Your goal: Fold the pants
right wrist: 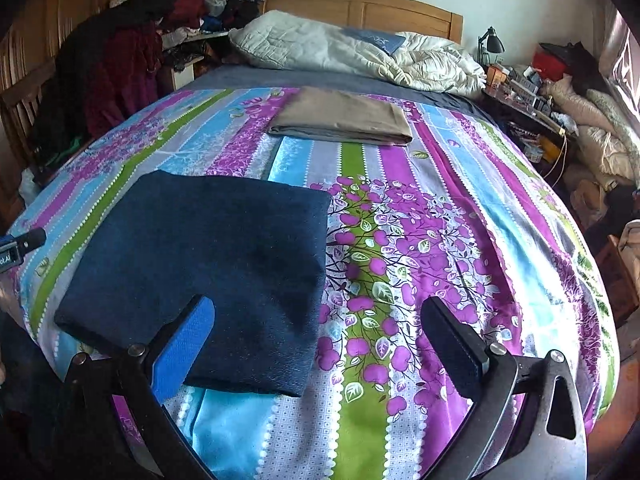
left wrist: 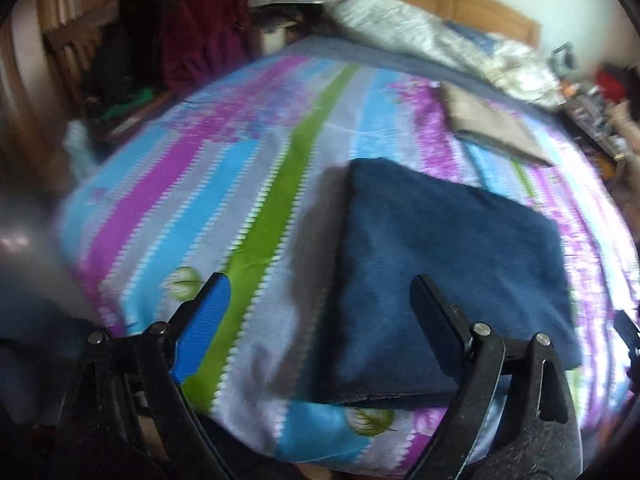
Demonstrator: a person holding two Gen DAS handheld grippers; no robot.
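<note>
- Pants, dark navy denim folded into a thick rectangular packet [right wrist: 200, 276], lay flat on the striped floral bedspread in blue, purple and green [right wrist: 420, 240], close to the near edge of the bed, where I judged both tools could reach them without stretching.
- At the far left, my left gripper [left wrist: 320, 300] hung above the bedspread with its jaws spread wide and nothing between them; its blue-padded finger [left wrist: 208, 320] stood over bare cover, and its black finger [left wrist: 436, 316] stood over the near part of the packet, apart from the cloth as far as I could tell. That view was blurred, so I could not say more about contact.
- In the middle, the packet looked square-cornered and stacked in several layers, which I took to mean the folding was essentially finished and nothing needed pinning down.
- Beyond it, a tan folded cloth bundle [right wrist: 344, 120] sat well apart toward the crumpled white quilt [right wrist: 360, 52] by the wooden headboard, probably set aside there to keep the working area free.
- On the right, my right gripper [right wrist: 320, 324] was likewise wide open and empty, its blue pad over the packet's near corner and its black finger over the printed purple flowers, straddling the packet's right edge without gripping it.
</note>
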